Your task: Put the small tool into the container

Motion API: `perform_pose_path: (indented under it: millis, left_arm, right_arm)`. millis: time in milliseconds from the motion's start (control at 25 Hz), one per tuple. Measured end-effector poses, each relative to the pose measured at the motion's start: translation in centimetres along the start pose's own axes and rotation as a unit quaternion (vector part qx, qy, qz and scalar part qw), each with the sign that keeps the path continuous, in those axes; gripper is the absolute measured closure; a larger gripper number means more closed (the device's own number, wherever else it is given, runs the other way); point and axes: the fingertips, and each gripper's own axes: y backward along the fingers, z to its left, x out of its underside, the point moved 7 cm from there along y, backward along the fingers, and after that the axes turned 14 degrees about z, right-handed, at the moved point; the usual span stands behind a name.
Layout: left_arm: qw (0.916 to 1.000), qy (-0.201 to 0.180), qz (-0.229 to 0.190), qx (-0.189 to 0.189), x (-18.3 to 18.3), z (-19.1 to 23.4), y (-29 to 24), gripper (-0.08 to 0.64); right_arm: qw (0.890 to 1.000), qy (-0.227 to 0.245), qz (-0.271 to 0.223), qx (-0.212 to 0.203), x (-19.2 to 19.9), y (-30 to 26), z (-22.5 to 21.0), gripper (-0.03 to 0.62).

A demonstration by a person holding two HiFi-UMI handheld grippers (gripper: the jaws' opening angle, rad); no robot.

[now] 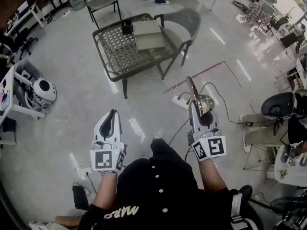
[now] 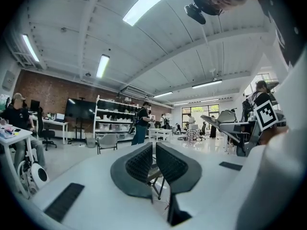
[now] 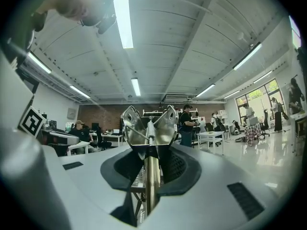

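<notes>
Metal and spring-loaded, the small tool (image 3: 148,128) is pinched between the jaws of the right hand-held gripper (image 3: 149,163), right of centre in the head view. The left hand-held gripper (image 2: 153,159) is seen with its jaws drawn together on nothing. A grey container (image 1: 147,35) is set on the mesh table (image 1: 117,54) at upper centre, well apart from both.

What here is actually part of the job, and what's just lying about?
Part of the job: metal tool, held in the right hand-held gripper; grey container on the mesh table.
Just lying about: grey chair; power strip on the floor; white round machine at the left.
</notes>
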Motion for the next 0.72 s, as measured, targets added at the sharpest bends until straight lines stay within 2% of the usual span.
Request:
perform_pose_path:
  millis: [360,720]
  left_arm:
    - [0.9999,-0.002,0.0,-0.016,-4.2,1.3,-8.1,0.518]
    - [0.9992,0.005,0.001,-0.039,-6.1,1.7,-15.0,0.518]
  right_arm:
    - [1.0,0.0,0.001,-0.009,-2.4,-7.7,-5.4,0.488]
    - [1.0,0.003,0.003,-0.024,-3.6,-14.2,-10.6,0.488]
